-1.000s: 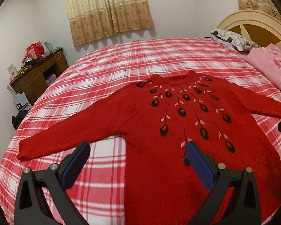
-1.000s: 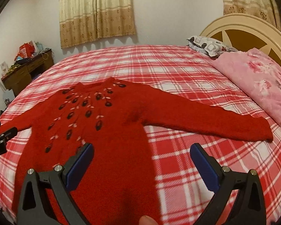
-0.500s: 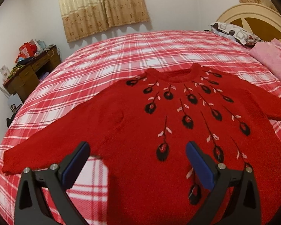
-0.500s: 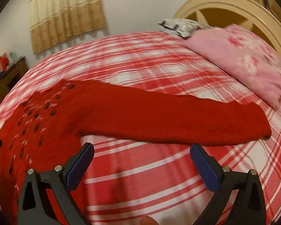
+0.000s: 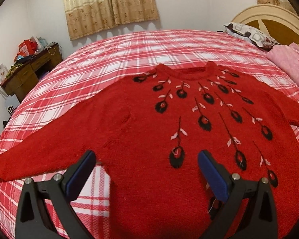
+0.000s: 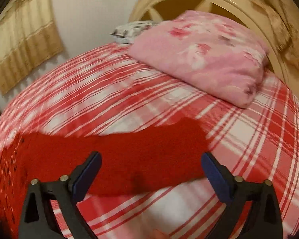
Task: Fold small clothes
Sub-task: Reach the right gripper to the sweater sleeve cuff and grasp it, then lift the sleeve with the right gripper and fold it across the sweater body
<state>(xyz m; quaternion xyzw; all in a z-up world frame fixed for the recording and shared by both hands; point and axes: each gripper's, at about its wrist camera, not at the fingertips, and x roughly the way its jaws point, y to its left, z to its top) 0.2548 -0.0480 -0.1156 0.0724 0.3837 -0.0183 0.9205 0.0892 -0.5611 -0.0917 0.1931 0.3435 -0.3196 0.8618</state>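
Jaws on left gripper (image 5: 146,166) spread wide, nothing gripped, hanging over the body of the red knit sweater with black feather motifs (image 5: 169,129). Right gripper (image 6: 151,167) jaws closing but still wide; the sweater's right sleeve (image 6: 129,155) sits between them, pads not pressing. Sweater lies flat, front up, on the red-and-white plaid bedspread (image 5: 113,59), near the folded pink floral blanket (image 6: 205,53).

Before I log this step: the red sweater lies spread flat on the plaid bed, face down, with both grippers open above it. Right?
Not quite. The red sweater lies face up: the left wrist view shows its feather pattern and neckline on top. It is spread flat on the plaid bed, nothing gripped; the left gripper is open, the right gripper's jaws are closing.
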